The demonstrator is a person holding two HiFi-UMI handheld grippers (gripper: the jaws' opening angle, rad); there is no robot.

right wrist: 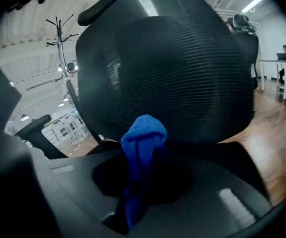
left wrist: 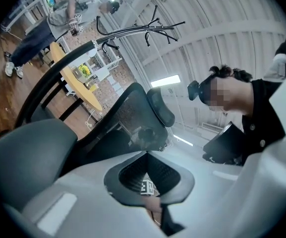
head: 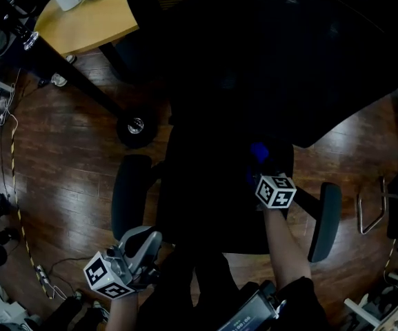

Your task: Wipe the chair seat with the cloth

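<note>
The blue cloth [right wrist: 143,133] is pinched between the 2 jaws of the right gripper [right wrist: 139,155], bunched into a fold that stands up above their tips. In the head view it lies over the right part of the dark chair seat [head: 205,185], just ahead of that gripper's marker cube [head: 276,192]; whether it touches the seat cannot be told. The mesh backrest [right wrist: 172,68] rises just beyond. 2 armrests [head: 128,192] flank the seat. The left gripper [left wrist: 146,153] hangs near and left, off the seat's near-left corner, its jaws meeting at the tips with nothing between them. Wooden floor [head: 67,157] surrounds the chair, and a table [head: 95,19] stands far left.
</note>
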